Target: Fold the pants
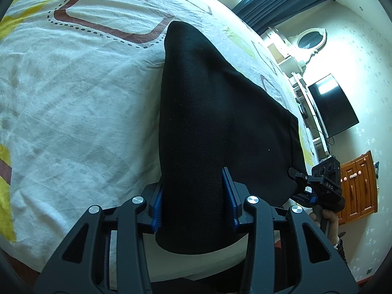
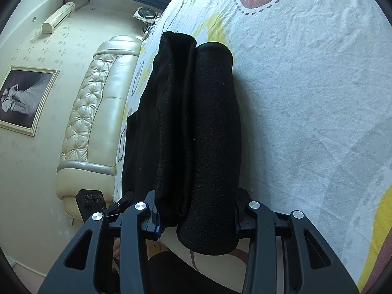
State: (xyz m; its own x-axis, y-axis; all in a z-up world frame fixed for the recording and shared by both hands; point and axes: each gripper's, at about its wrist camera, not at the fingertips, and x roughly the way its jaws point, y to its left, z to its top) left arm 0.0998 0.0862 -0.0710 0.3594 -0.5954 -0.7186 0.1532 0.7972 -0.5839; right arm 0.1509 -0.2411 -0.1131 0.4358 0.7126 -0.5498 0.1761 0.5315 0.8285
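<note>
The black pants lie on the bed, on a white sheet with yellow and brown shapes. Their near end hangs over the edge of the bed.

The left hand-held gripper is clamped on the near end of the pants. Its blue pads press the black cloth from both sides. The right hand-held gripper is clamped on the pants too, with a thick roll of cloth bunched between its jaws.

In the left view, the right hand-held gripper shows at the far corner of the pants, with a hand on its grip.

Beside the bed on one side stand a dark TV, a round mirror and a brown wooden cabinet. On the other side are a cream padded headboard, a framed picture and an air conditioner high on the wall. Nothing lies on top of the pants.
</note>
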